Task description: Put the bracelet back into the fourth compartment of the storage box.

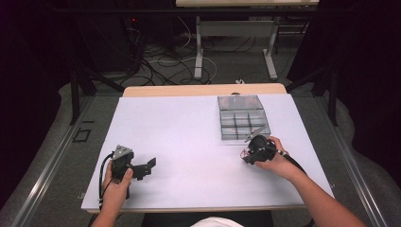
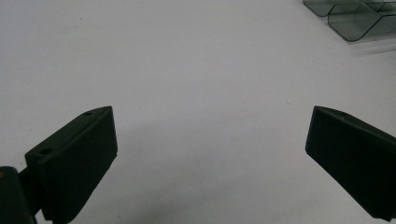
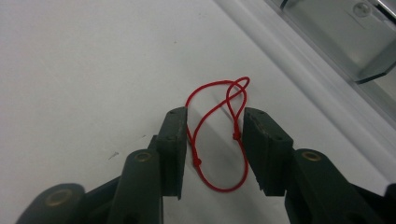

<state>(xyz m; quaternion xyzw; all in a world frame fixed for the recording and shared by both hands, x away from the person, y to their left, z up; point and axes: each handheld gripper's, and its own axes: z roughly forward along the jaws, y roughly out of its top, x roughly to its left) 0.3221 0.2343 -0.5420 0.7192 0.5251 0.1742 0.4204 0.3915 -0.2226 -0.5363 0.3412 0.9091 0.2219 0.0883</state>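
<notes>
A thin red string (image 3: 217, 135) with small knots lies in a twisted loop on the white tabletop (image 1: 189, 137). My right gripper (image 3: 215, 114) points down at it. Its jaws stand on either side of the loop with a gap left between them, and the pads just brush the strands without clamping. In the high view the string (image 1: 244, 154) shows as a red fleck under the right gripper (image 1: 248, 154), just in front of the clear box. My left gripper (image 1: 145, 169) rests low at the front left, jaws wide open (image 2: 210, 135) with nothing between them.
A clear plastic compartment box (image 1: 242, 118) sits at the back right of the table, close behind the right gripper; its edge shows in the right gripper view (image 3: 345, 32) and its corner in the left gripper view (image 2: 355, 18). Table legs and cables lie beyond the far edge.
</notes>
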